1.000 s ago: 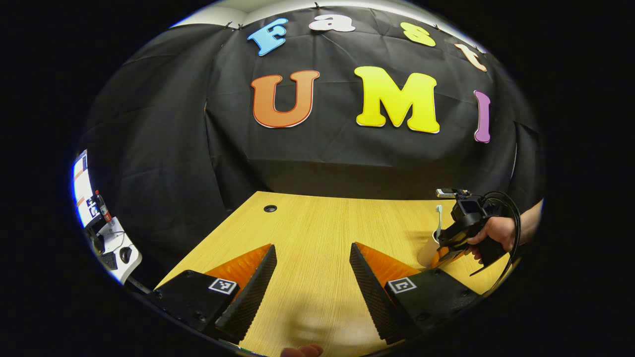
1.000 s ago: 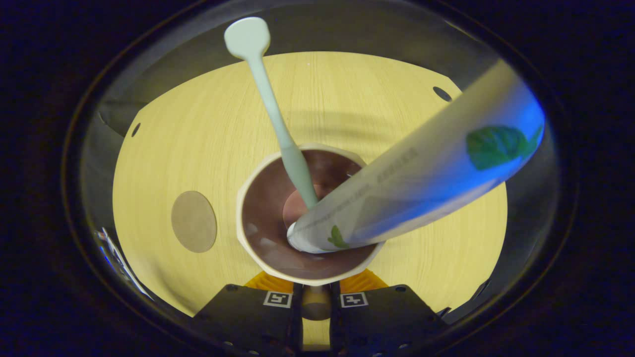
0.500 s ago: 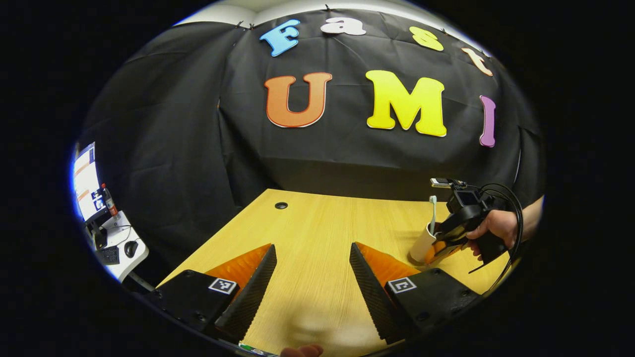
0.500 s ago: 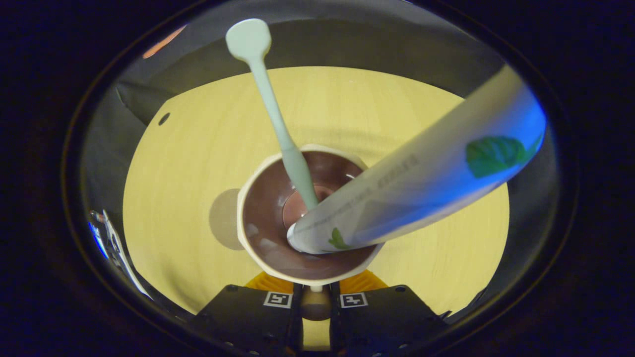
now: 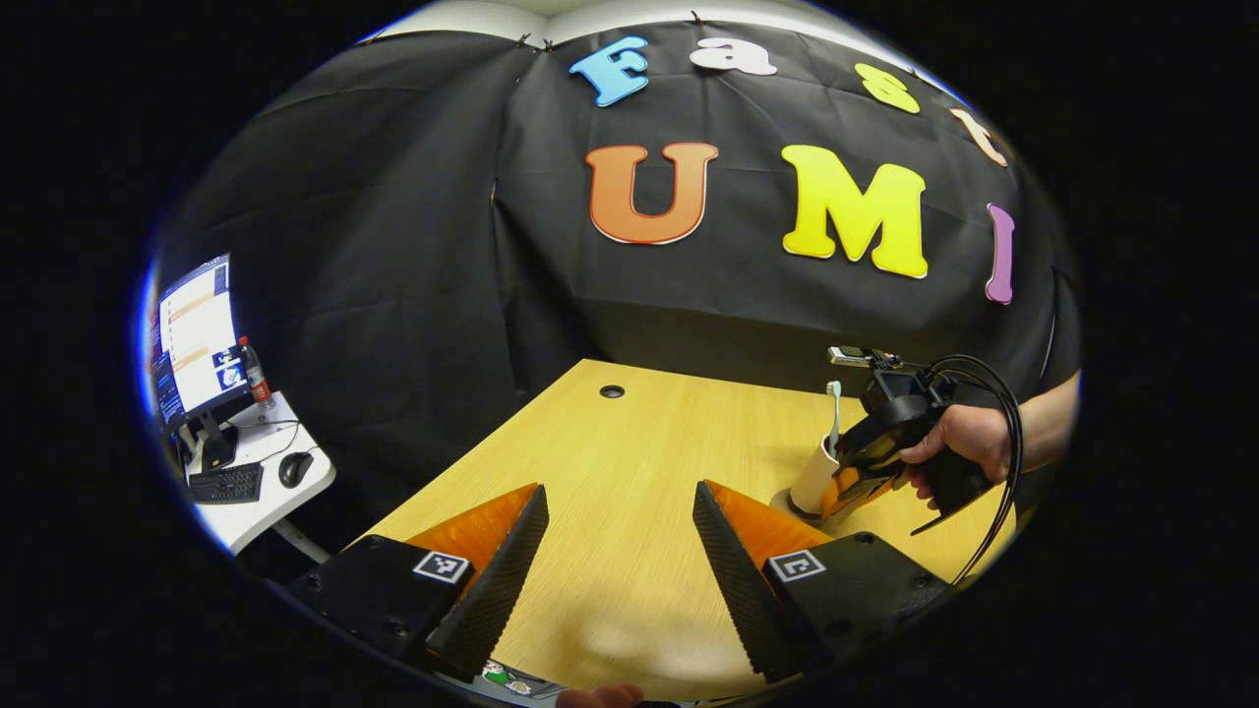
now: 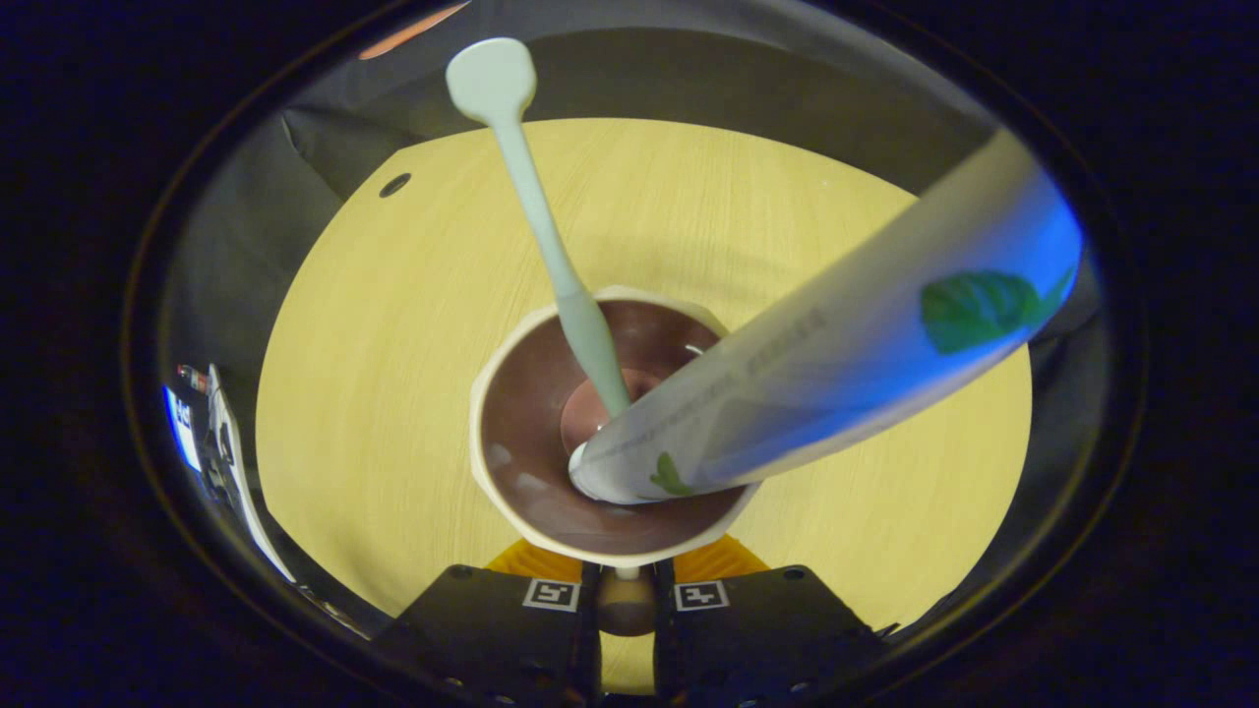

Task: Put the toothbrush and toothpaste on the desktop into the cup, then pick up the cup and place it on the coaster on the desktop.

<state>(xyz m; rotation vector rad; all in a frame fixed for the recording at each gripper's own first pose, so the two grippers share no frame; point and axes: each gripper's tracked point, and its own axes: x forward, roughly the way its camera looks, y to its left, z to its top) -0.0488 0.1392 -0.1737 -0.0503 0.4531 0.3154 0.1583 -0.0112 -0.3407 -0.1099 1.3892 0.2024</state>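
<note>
A pale wood-grain counter (image 5: pixel 629 462) runs back to a black cloth wall, with a side desk carrying a monitor (image 5: pixel 197 334), keyboard and mouse off to one edge. The right gripper (image 6: pixel 626 590) has its 2 fingers drawn narrow, and the cup (image 6: pixel 511 492) sits right at their tips; in the left gripper view the same gripper (image 5: pixel 858 484) presses against the cup's (image 5: pixel 814 477) near wall low down, so I judge it to be clamped on that wall, though the contact itself is hidden under the rim. Inside the cup stand the toothbrush (image 6: pixel 536 206), head up and leaning toward the far rim, and the toothpaste (image 6: pixel 846 344), cap down, its long axis slanting out over the rim to the camera's right. The coaster (image 5: pixel 787 503) peeks out as a pale disc edge at the cup's foot in the left gripper view; I cannot tell whether the cup touches it or hangs just above. That is the relation the coming move turns on: straight down, cup upright. The hand (image 5: pixel 959 447) holding the right gripper reaches in from the side, the gripper tilted steeply so that its camera looks down into the cup. The left gripper (image 5: pixel 620 551) has its jaws wide with nothing between them, low over the near counter and well apart from the cup. Both items are in; only seating and release appear to remain.
</note>
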